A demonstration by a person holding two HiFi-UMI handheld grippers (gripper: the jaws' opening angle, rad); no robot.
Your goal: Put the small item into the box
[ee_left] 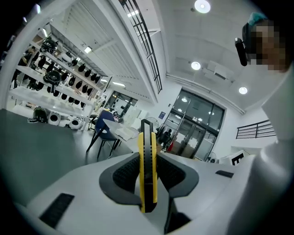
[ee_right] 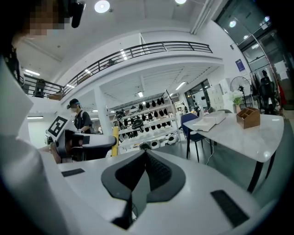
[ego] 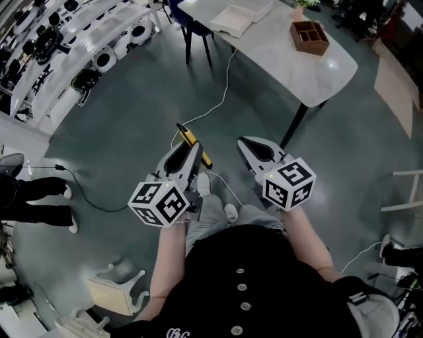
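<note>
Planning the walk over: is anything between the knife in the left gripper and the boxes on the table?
Nothing visible blocks it. The knife, clamped in the jaws of the left gripper, faces open floor up to the table. Only a white cable lies on that floor; the wooden box and white box stand in the open.

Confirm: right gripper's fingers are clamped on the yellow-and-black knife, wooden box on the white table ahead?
No: the left gripper holds the yellow-and-black knife, as the left gripper view shows. The wooden box is on the white table ahead.
</note>
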